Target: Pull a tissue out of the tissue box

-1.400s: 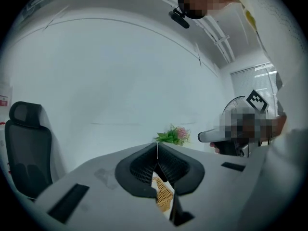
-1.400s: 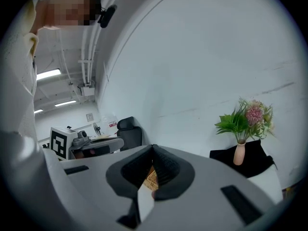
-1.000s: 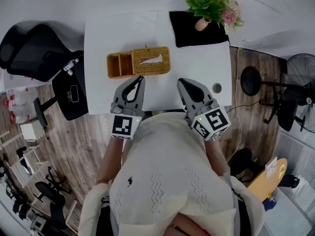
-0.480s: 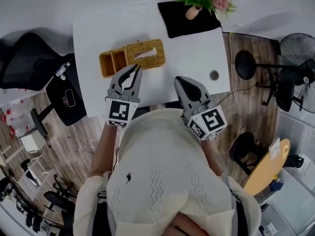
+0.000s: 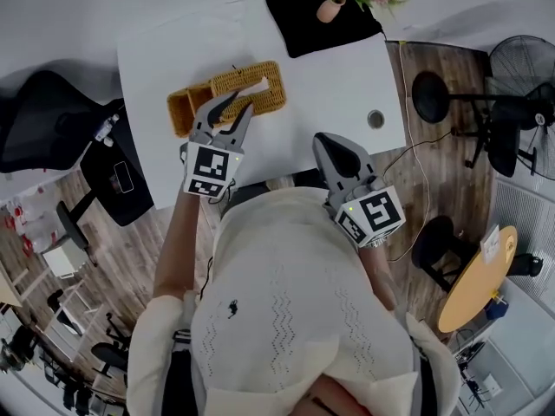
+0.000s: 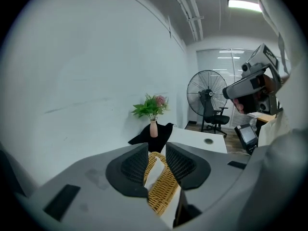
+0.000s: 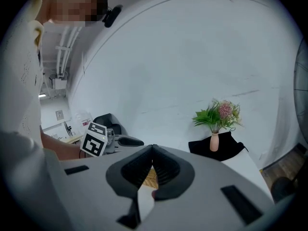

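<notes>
- The head view looks steeply down from overhead and takes in the whole white desk (image 5: 347,76).
- The left gripper view sits low, close over the tissue box (image 6: 163,186), facing far right.
- The right gripper view, farther back, faces far left.
- Both gripper views share the flower vase (image 6: 153,127).

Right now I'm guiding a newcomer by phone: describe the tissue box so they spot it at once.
Find the white table with a black cloth and flower vase at its far edge. Toward its left end sits a wicker tissue box. Unlike the open wicker bins beside it, it is lidded, with a white tissue sticking out.
</notes>
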`<state>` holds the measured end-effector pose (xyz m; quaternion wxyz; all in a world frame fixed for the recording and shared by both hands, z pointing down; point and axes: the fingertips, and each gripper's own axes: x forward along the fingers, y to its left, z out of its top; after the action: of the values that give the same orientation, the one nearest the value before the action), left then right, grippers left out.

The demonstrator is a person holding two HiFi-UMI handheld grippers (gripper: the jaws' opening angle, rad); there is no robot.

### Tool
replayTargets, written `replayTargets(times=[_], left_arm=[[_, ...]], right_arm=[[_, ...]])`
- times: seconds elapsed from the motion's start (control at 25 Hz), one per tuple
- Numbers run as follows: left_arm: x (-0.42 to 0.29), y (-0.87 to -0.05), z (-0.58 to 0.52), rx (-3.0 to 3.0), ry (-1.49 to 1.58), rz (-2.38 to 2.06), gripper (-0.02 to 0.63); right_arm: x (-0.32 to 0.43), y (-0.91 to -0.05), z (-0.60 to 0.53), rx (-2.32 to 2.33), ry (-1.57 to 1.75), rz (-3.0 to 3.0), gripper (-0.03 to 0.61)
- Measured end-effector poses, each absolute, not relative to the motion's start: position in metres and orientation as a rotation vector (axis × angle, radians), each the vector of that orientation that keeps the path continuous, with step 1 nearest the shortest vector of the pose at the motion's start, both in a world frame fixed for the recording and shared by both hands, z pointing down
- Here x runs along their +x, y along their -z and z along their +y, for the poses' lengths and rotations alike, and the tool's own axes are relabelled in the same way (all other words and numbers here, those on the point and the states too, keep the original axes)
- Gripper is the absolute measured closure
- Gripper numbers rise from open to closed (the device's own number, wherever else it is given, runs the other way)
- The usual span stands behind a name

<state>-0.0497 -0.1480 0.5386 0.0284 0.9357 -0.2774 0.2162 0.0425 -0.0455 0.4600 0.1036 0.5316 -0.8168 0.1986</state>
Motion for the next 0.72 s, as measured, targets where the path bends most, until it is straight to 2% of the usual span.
replayTargets(times=[0.72], left_arm=[[-0.042,-0.615,-0.187,2.78,-0.935,-0.67,0.497]], right_arm=[[0.057,-0.468,-0.044,1.646,-0.626,-2.313,0.577]])
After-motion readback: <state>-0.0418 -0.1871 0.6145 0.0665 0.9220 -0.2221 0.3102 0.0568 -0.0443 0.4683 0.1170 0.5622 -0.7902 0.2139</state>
